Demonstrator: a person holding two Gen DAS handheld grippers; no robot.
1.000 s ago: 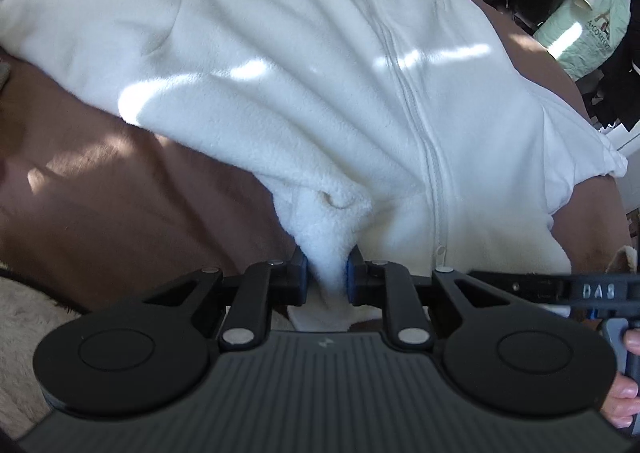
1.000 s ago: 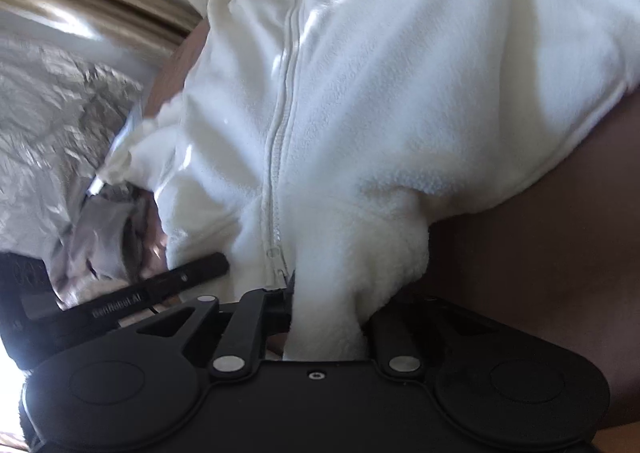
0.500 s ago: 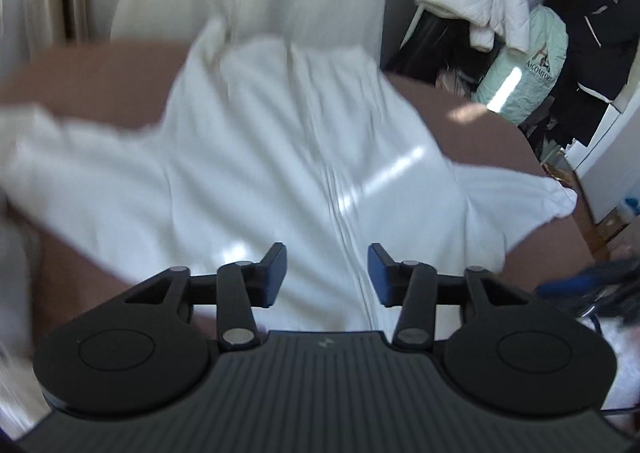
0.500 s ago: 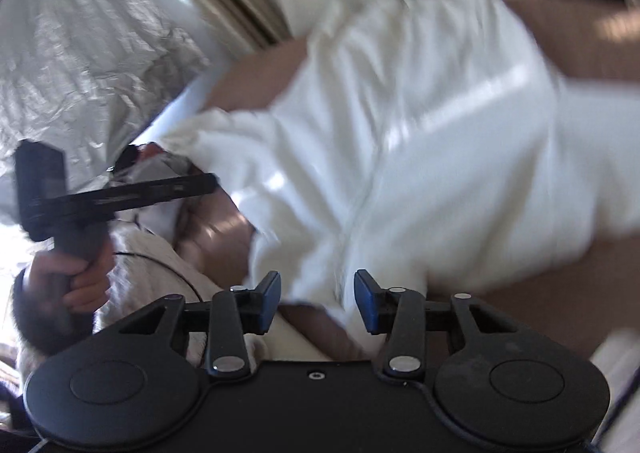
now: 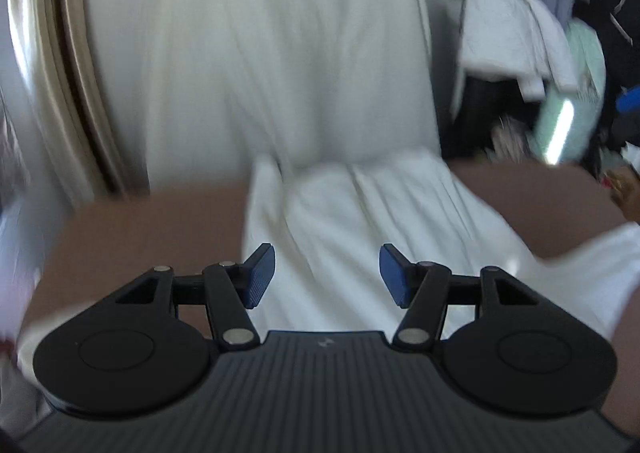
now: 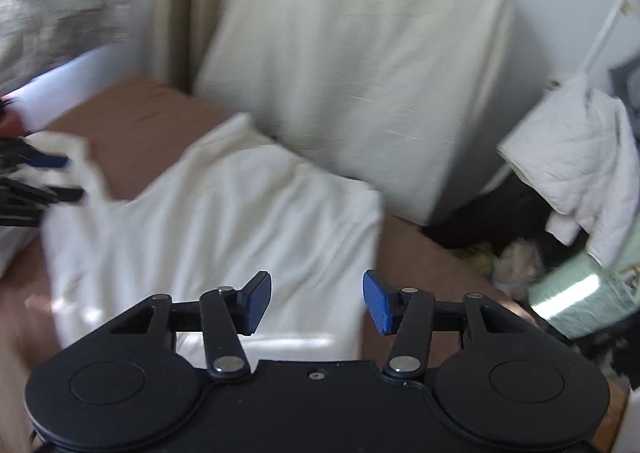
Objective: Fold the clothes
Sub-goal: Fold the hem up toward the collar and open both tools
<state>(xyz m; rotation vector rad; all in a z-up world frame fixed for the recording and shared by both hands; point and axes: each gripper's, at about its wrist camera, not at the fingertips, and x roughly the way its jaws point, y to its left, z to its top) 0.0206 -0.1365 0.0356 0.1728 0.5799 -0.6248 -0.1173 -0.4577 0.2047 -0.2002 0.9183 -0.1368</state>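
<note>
Lying spread on the brown bed surface (image 5: 140,229), the white fleece garment (image 5: 360,237) is being viewed from above by both wrist cameras, its far edge up against a large cream cushion (image 5: 280,65) at the back. A sleeve (image 6: 72,157) is being seen trailing off to the left in the right wrist view. Both pictures are blurred, so the zip and finer creases cannot be made out.

The left gripper (image 5: 327,275) is being opened, its blue pads apart, with nothing between them. The right gripper (image 6: 317,301) is likewise being opened and is empty; fabric is lying well below both.

Risks being judged from here:
- The garment is rumpled across the middle; a fold made now would likely lock the wrinkles in.
- The trailing sleeve may be left outside the fold if only the body is gathered.
- Thick fleece may be pinched in double layers, dragging the lower layer along.
- A pile of other clothes (image 6: 568,157) is hanging just to the right; a wide swing could snag it.
</note>
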